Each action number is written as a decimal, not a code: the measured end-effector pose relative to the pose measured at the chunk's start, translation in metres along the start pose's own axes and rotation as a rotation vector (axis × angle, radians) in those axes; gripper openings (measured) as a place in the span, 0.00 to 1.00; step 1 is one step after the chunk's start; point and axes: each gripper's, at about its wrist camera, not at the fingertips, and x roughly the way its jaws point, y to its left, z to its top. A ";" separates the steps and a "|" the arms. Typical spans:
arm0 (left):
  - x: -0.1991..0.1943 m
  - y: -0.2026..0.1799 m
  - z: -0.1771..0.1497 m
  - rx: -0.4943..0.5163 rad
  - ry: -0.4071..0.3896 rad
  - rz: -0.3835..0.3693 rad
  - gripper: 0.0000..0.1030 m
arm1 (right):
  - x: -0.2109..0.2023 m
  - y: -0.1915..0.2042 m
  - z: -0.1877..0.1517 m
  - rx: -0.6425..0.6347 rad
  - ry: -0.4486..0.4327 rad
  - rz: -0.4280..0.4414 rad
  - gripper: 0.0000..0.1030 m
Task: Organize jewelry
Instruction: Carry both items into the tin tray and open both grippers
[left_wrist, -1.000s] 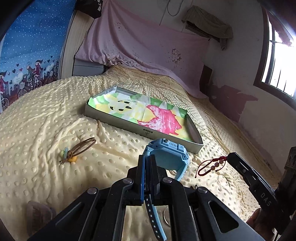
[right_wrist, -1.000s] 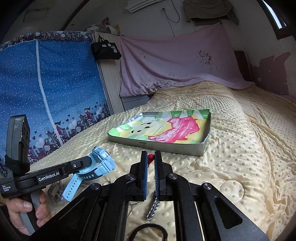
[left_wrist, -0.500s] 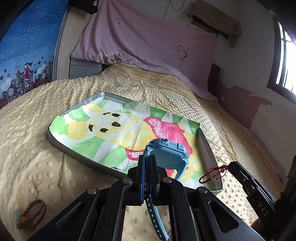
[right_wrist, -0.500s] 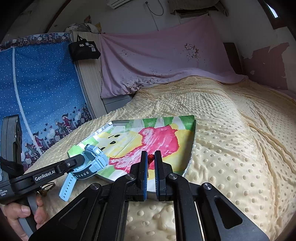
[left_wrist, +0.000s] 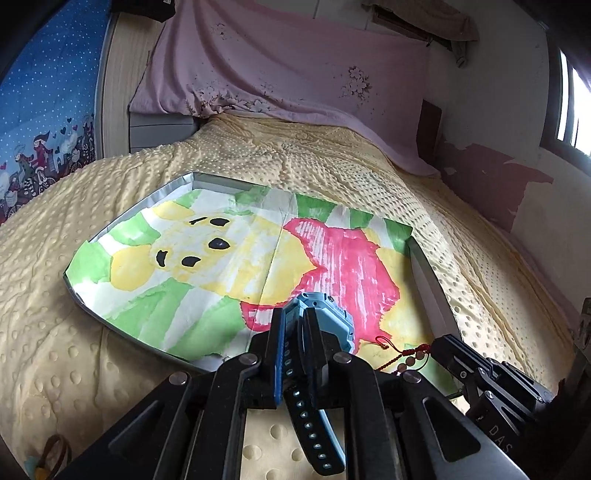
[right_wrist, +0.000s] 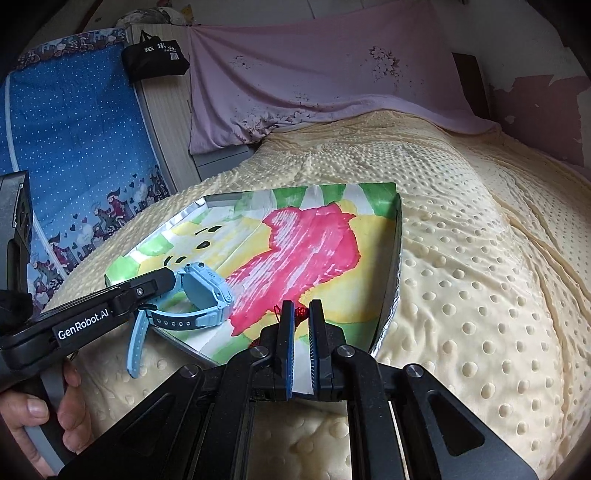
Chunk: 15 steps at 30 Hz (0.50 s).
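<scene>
- a bedroom in a lived-in home
- a bed (right_wrist: 461, 229) under a bumpy yellow blanket fills the room
- a pink sheet (left_wrist: 295, 70) hangs over the headboard
- a blue patterned curtain (right_wrist: 74, 140) and a barred window (left_wrist: 570, 107)
- peeling wall paint (left_wrist: 491, 181)

yellow dotted bedspread (left_wrist: 332, 162), pink sheet (left_wrist: 295, 62), window (left_wrist: 572, 103)

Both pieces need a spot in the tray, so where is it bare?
The tray is bare over the yellow bear face and far green border. The near corner is crowded: blue watch and red bracelet hang there.
</scene>
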 end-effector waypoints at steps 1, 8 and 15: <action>0.001 0.000 0.001 0.004 0.002 0.005 0.12 | 0.000 -0.001 0.000 0.006 0.002 -0.002 0.07; -0.002 0.006 -0.005 -0.026 0.016 0.004 0.33 | -0.011 -0.006 -0.003 0.017 -0.022 -0.007 0.24; -0.025 0.011 -0.011 -0.057 -0.068 0.010 0.66 | -0.032 -0.006 -0.006 0.003 -0.066 -0.025 0.34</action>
